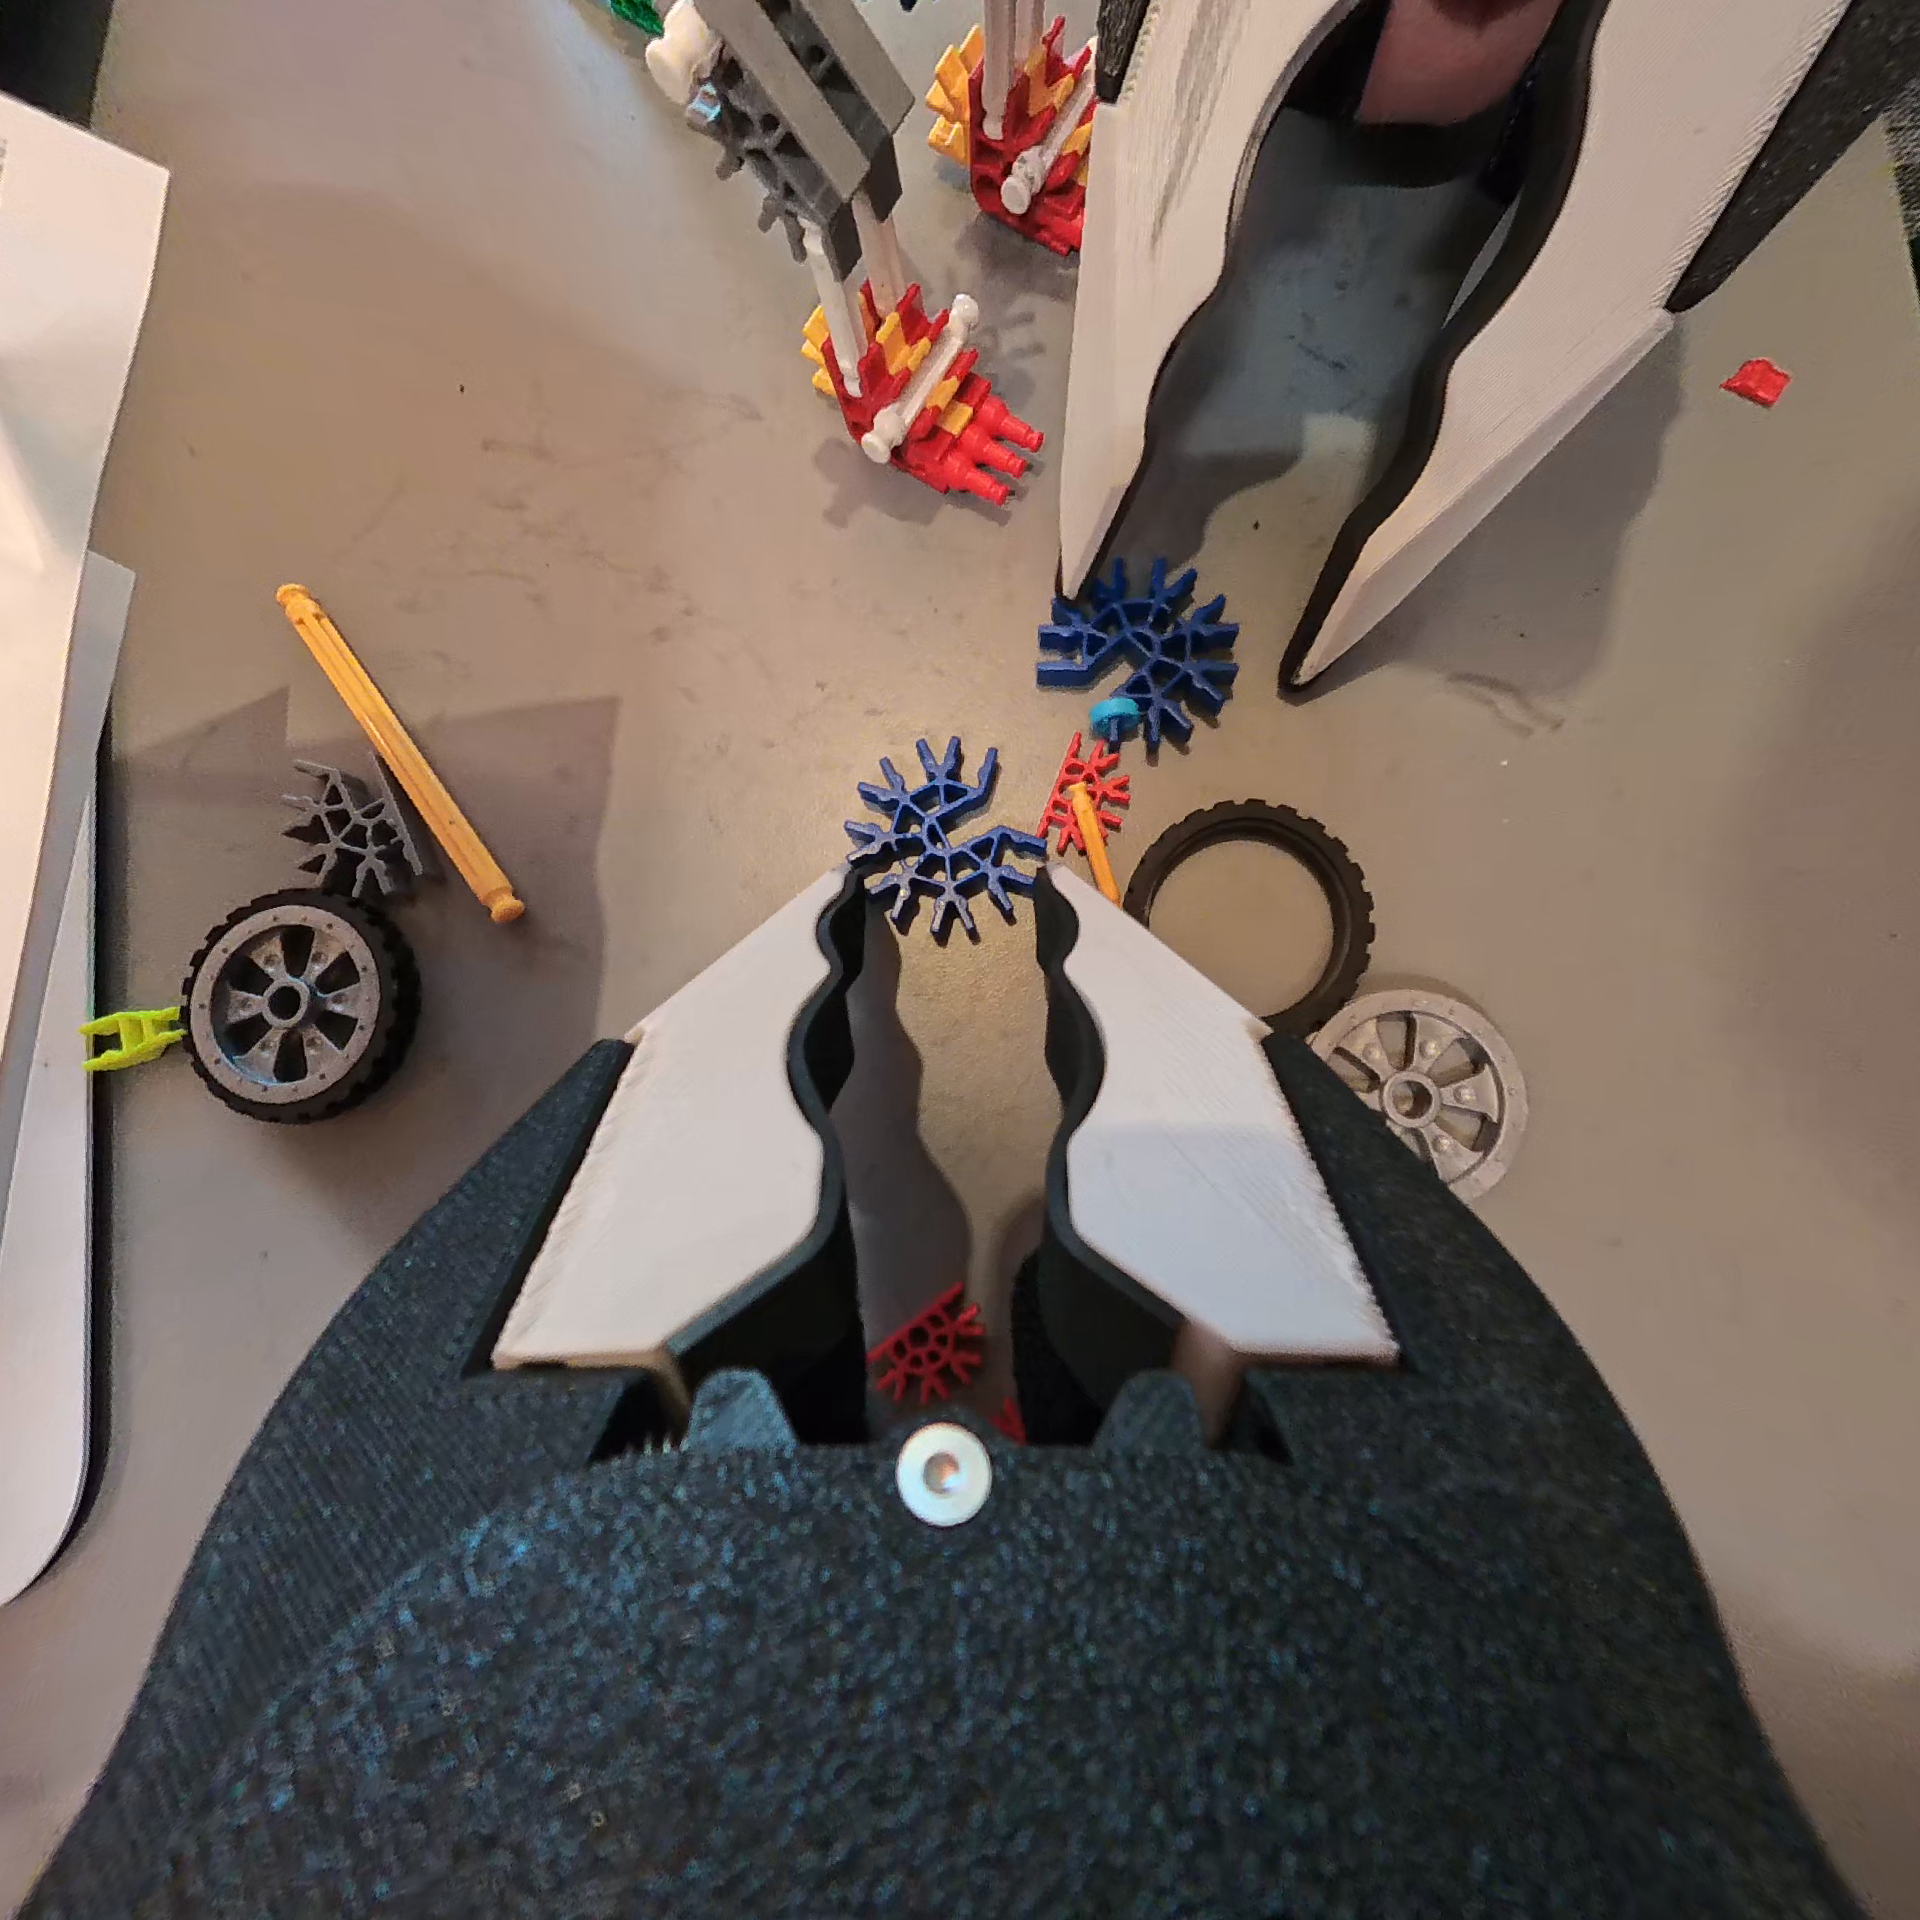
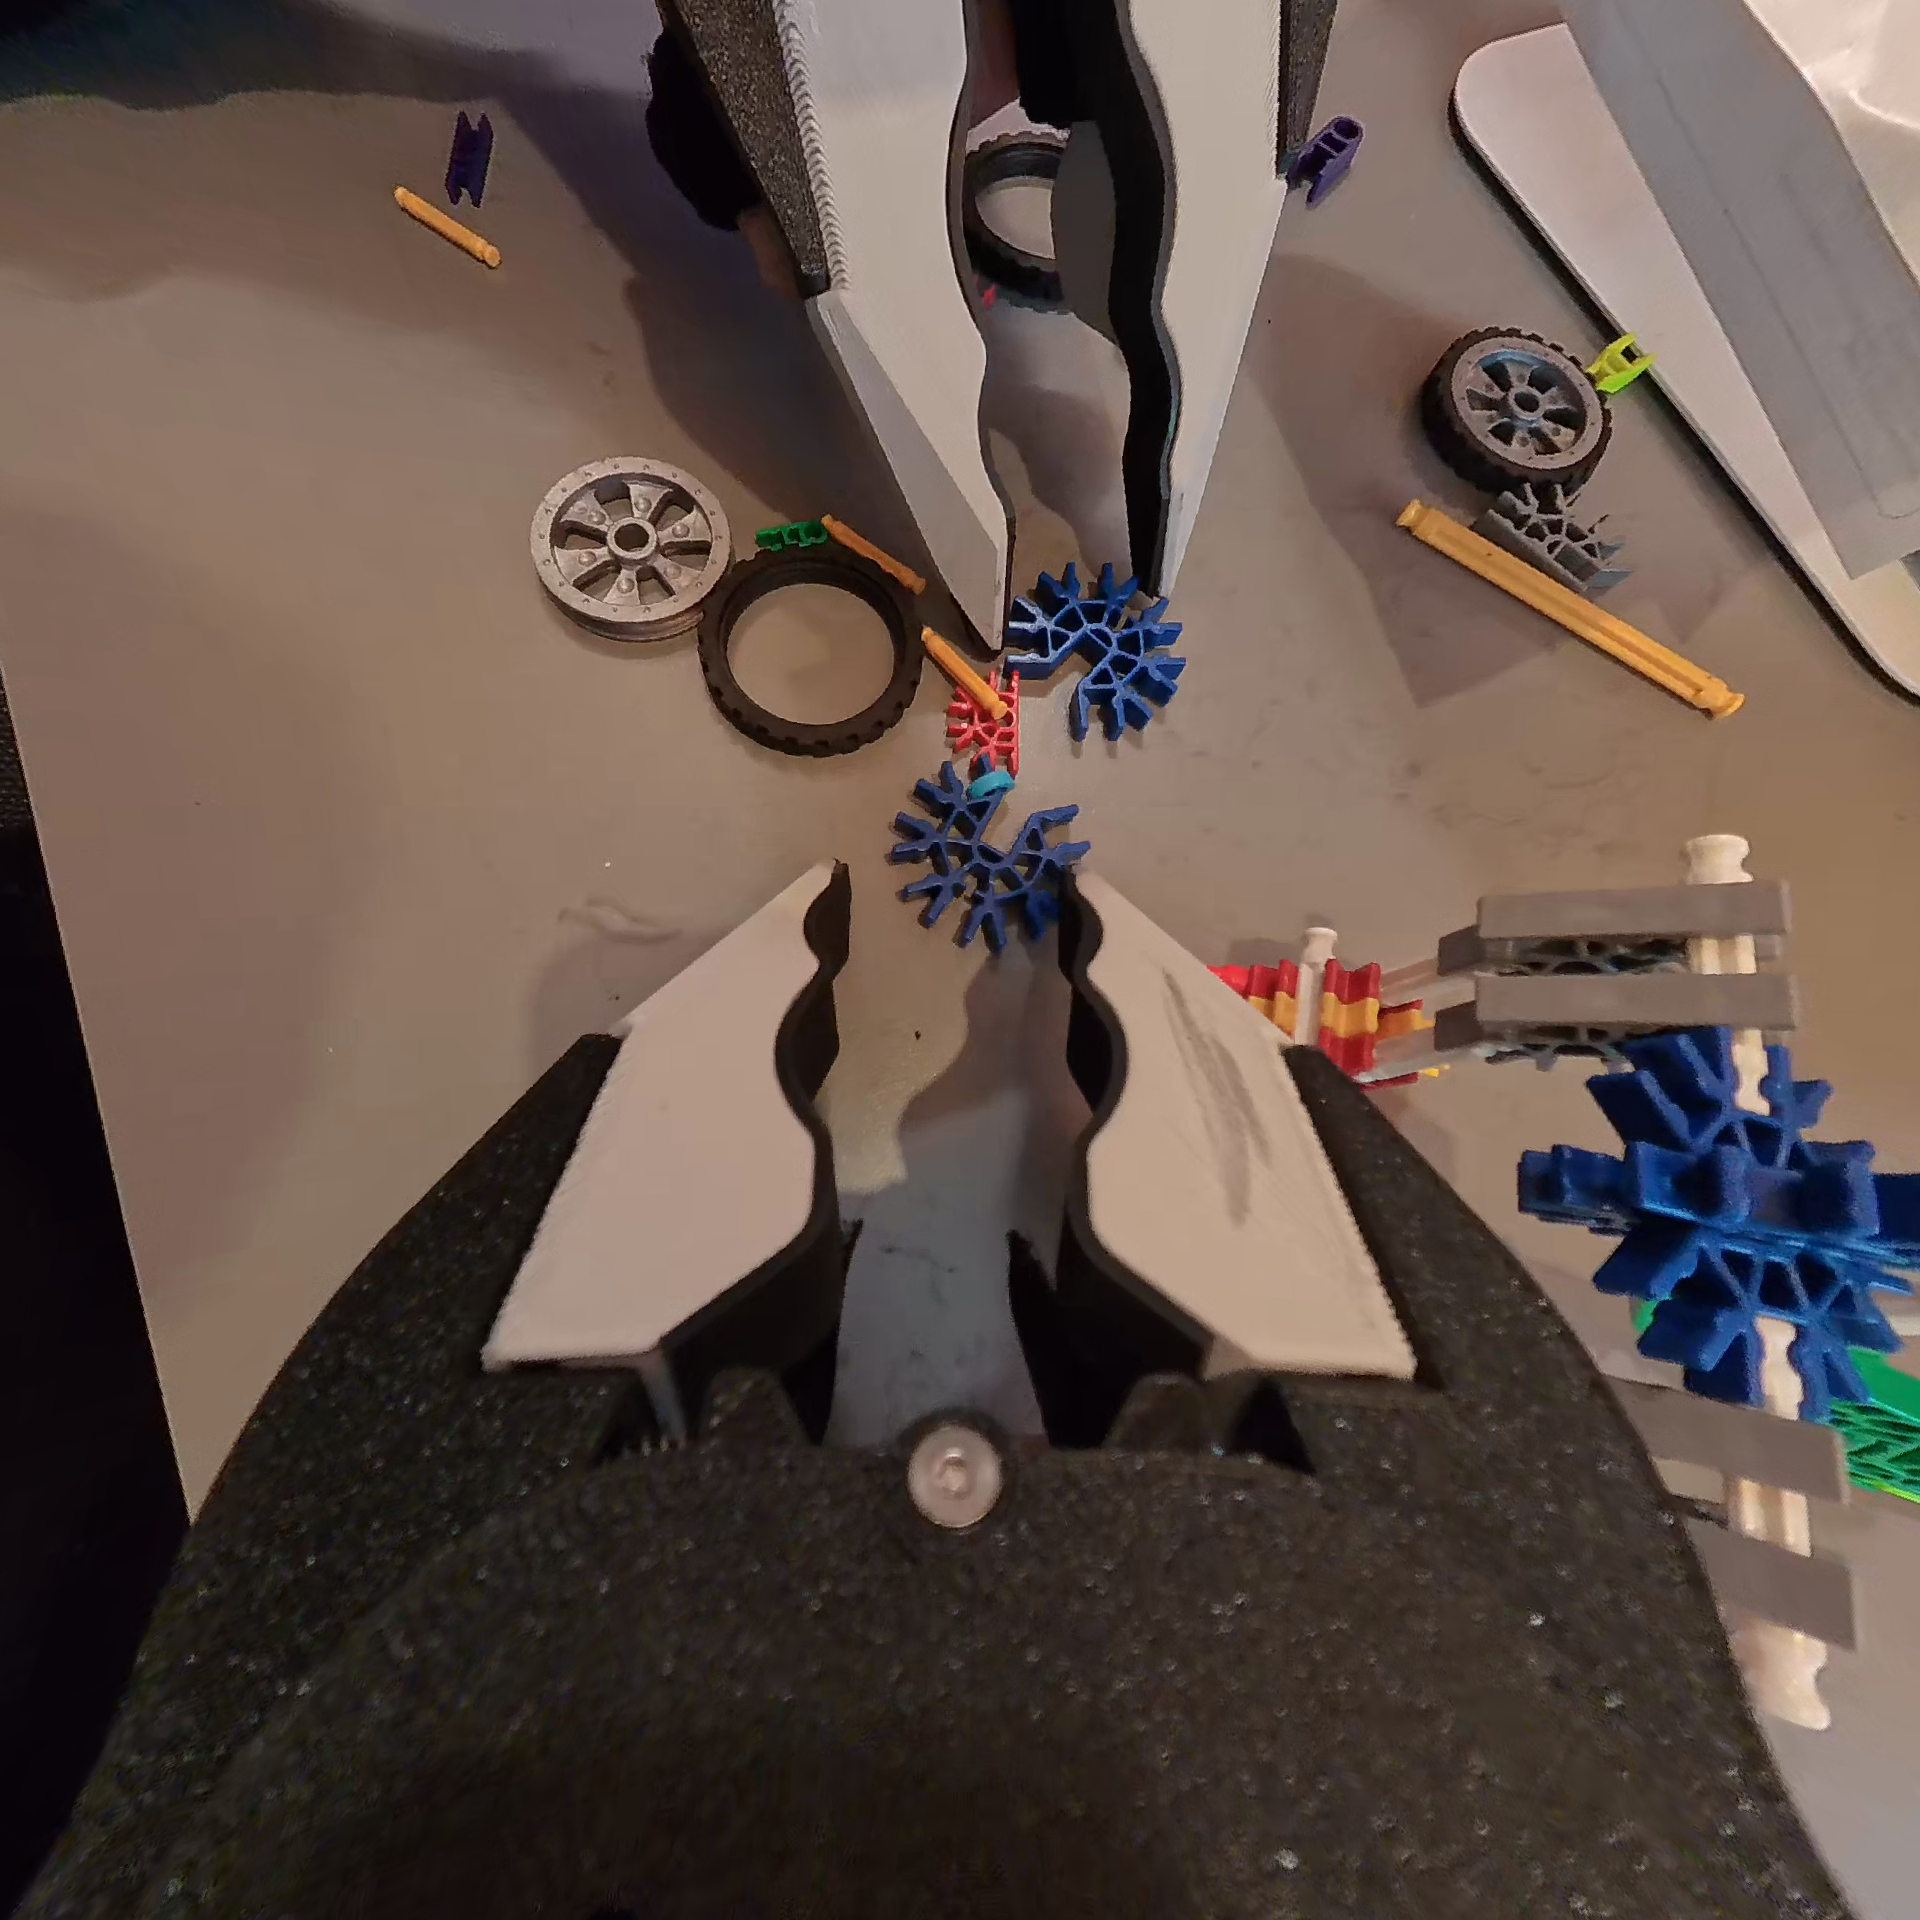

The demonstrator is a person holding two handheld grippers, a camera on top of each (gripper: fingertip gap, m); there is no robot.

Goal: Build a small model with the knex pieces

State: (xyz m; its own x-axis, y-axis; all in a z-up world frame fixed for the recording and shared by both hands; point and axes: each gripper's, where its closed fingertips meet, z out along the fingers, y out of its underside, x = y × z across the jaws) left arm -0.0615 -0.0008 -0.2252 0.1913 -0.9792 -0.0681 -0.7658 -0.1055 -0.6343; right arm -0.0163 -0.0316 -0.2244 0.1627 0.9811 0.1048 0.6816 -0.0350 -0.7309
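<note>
The left tool [image 1: 945, 883] is spread apart, its tips bracketing one blue snowflake connector [image 1: 940, 836] lying flat on the bench [image 1: 520, 468]. The right tool [image 2: 951, 883], likewise released, sits at a second blue connector [image 2: 982, 852], at twelve o'clock from its tips. Two blue connectors lie loose, with one tyre ring [image 1: 1247, 904] and one bare hub [image 1: 1418, 1096] nearby.

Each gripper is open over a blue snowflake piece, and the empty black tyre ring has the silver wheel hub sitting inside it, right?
Not quite. In the right wrist view the silver wheel hub lies beside the black tyre ring, touching its rim, not inside. The left gripper and right gripper are open.
</note>
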